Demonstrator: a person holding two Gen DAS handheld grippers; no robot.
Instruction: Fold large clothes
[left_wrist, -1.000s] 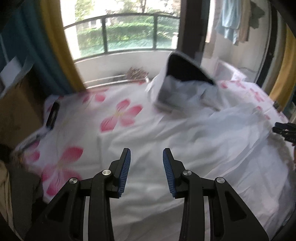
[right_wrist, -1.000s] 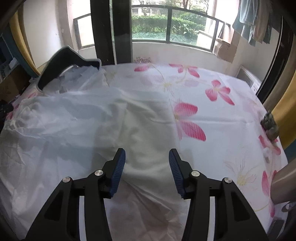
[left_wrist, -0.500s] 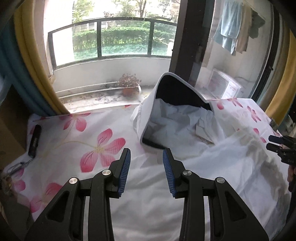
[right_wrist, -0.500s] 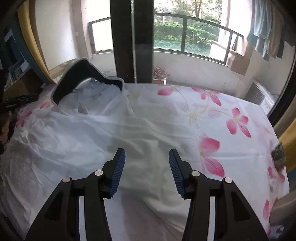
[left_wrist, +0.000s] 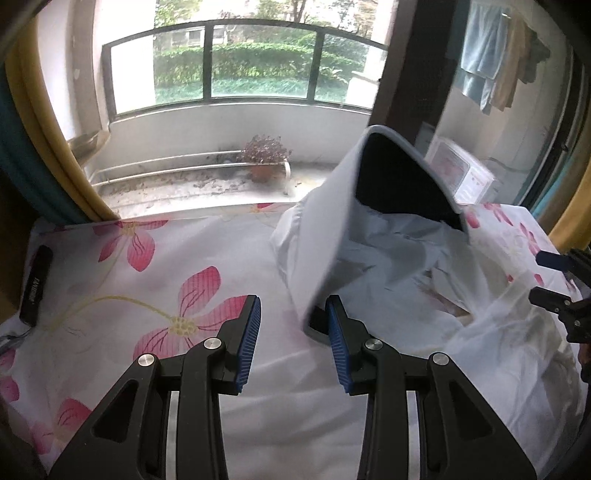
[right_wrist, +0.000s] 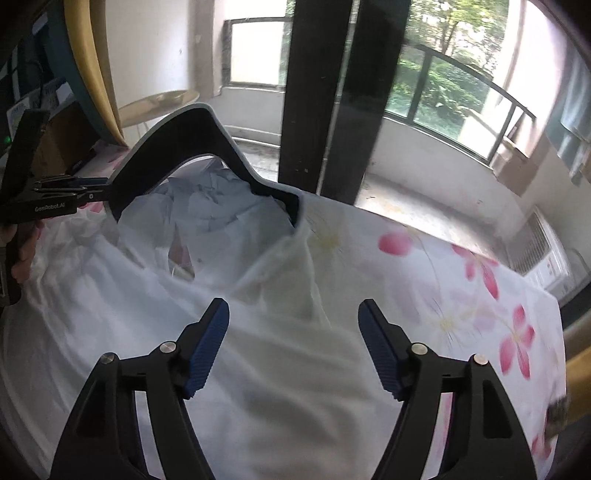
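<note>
Left hand-held gripper (left_wrist: 291, 334): jaws apart at a moderate gap, holding nothing; its right blue pad (left_wrist: 337, 352) sits just beside the near edge of the hood, contact unclear from this angle.
Right hand-held gripper (right_wrist: 293, 345): jaws spread wide, empty, poised over the garment's body.
Garment (right_wrist: 229, 354): large white hooded piece spread across the bed, mostly on the left half in the right wrist view, crumpled near the collar.
Hood (left_wrist: 402, 177): standing up at the far end of the garment, dark lining facing the camera (pale rim around it).
Bed (left_wrist: 122, 280): white sheet printed with pink flowers, bare to the left of the garment in the left wrist view.
Dark flat object (left_wrist: 36, 284): lying at the far left edge of the bed, possibly a remote.
Potted plant (left_wrist: 266, 157): on the balcony floor beyond the bed.
</note>
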